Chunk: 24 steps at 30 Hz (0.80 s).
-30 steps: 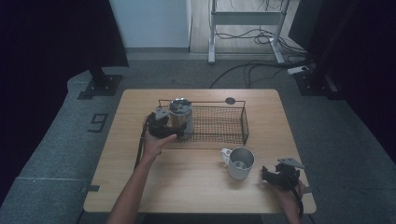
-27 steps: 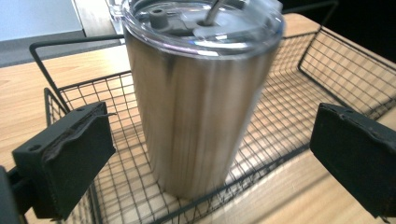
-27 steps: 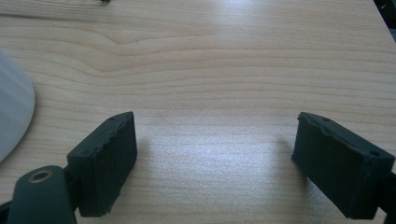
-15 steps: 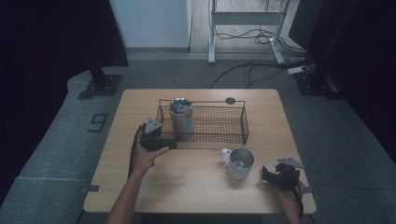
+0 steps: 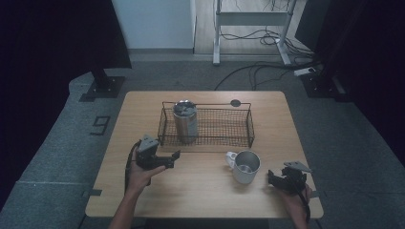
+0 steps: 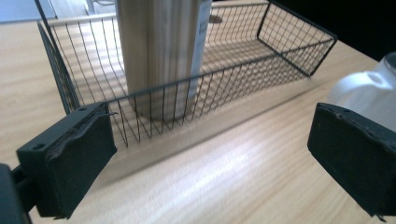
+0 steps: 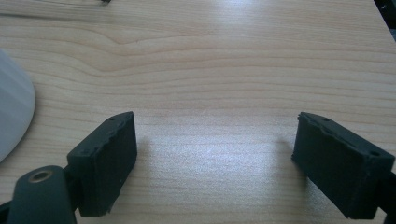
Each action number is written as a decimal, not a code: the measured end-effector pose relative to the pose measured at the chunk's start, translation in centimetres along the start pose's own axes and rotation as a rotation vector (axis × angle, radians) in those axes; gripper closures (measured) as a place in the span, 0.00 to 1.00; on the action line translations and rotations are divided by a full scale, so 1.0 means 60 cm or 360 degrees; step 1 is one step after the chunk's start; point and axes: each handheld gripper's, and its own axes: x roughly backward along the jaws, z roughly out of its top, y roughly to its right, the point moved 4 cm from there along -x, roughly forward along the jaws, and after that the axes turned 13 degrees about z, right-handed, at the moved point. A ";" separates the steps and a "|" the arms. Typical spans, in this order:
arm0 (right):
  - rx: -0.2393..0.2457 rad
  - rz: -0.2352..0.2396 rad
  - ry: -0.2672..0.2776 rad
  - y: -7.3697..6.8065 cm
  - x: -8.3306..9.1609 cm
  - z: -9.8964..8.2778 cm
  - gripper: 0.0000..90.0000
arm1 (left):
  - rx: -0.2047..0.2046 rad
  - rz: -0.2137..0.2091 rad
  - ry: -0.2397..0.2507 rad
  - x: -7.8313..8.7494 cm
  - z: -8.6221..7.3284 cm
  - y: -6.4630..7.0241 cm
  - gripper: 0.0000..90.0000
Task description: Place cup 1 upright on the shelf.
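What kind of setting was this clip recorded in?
Probably a lab or recording studio, not a home: a lone wooden table on grey carpet, dark curtains at the sides, loose cables and a metal equipment frame behind.

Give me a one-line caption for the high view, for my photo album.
Tall steel tumbler standing in black wire basket on wooden table; handled metal mug waits outside, between two open hand-held grippers.

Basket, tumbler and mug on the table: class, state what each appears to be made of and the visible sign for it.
Basket: thin black wire mesh, probably coated metal; open grid with a see-through floor.
Tumbler: likely brushed steel; grey sheen, and the wood grain mirrors in its side.
Mug: pale, smooth, dull metallic look; metal or enamel, unclear.
Table: light wood grain, possibly laminate.
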 end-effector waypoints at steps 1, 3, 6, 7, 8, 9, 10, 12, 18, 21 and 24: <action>0.0000 0.0000 0.0000 0.000 0.000 0.000 0.15 | 0.0008 0.0000 -0.0006 0.001 -0.005 -0.001 0.01; 0.0000 0.0000 0.0000 0.000 0.000 0.000 0.15 | 0.0021 -0.0004 -0.0011 0.003 -0.015 -0.002 0.01; 0.0000 0.0000 0.0001 0.000 0.000 0.000 0.15 | 0.0023 0.0011 -0.0006 0.007 -0.030 -0.005 0.03; 0.0001 0.0000 0.0000 0.000 0.000 0.000 0.15 | 0.0023 0.0013 -0.0010 0.008 -0.034 -0.007 0.04; 0.0001 0.0000 0.0000 0.000 0.000 0.000 0.15 | 0.0032 0.0010 -0.0013 0.009 -0.039 -0.008 0.04; 0.0000 0.0000 0.0000 0.000 0.000 0.000 0.15 | 0.0032 0.0010 -0.0013 0.009 -0.039 -0.008 0.04; 0.0001 -0.0001 0.0000 0.000 0.000 0.000 0.15 | 0.0049 0.0004 -0.0020 0.010 -0.047 -0.010 0.04; 0.0001 0.0000 0.0000 0.000 0.000 0.000 0.15 | 0.0053 0.0019 -0.0019 0.009 -0.055 -0.011 0.05; 0.0000 0.0001 0.0000 0.000 0.000 0.000 0.15 | 0.0018 0.0031 -0.0015 0.014 -0.060 -0.009 0.06; 0.0002 0.0004 -0.0001 0.000 0.000 0.000 0.15 | 0.0030 0.0036 -0.0011 0.015 -0.060 -0.009 0.06; 0.0003 0.0008 -0.0003 -0.001 0.000 0.000 0.15 | 0.0033 0.0036 -0.0012 0.016 -0.062 -0.008 0.06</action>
